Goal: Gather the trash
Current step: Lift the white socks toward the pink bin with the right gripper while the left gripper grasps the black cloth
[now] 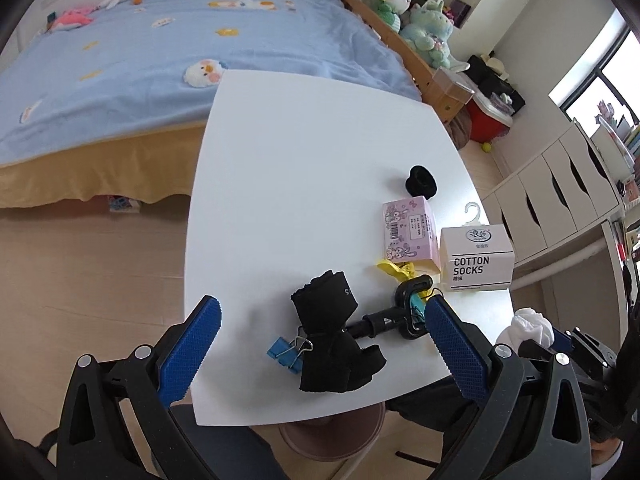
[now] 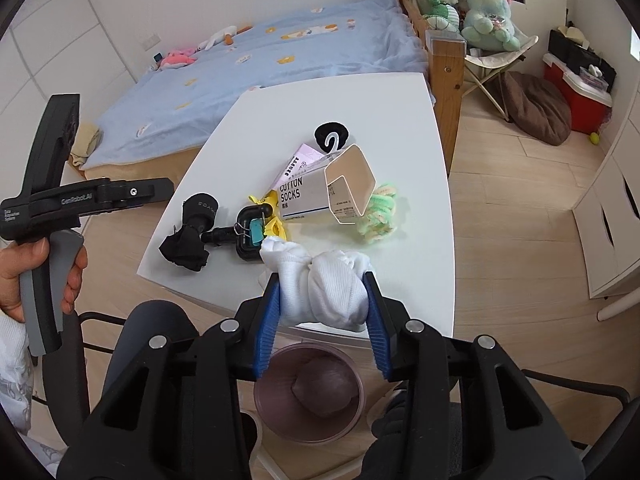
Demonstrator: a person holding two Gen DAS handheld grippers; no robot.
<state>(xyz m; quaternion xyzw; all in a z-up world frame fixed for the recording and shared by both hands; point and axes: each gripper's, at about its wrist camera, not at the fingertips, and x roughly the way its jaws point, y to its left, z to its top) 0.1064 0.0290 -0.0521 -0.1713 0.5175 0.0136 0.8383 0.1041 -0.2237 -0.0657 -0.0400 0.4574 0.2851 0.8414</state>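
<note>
The right gripper (image 2: 324,300) points steeply down, its 2 blue pads (image 2: 268,320) clamped on a white sock bundle (image 2: 320,284) held above the bin (image 2: 308,396), a purple-brown tub on the floor just off the table's (image 1: 300,160) near edge. The left gripper (image 1: 320,344) tilts down over that near edge with its jaws spread wide and nothing between them; in the right view a hand (image 2: 24,276) wraps its grey handle at the far left. On the table past the bin lie a black sock (image 1: 332,336) touching a blue clip (image 1: 284,350), and a black clamp (image 1: 400,312). Farther on stand the sock box (image 1: 476,258), a pink box (image 1: 408,236), a fuzzy green item (image 2: 380,212) and a black ring (image 1: 420,182).
</note>
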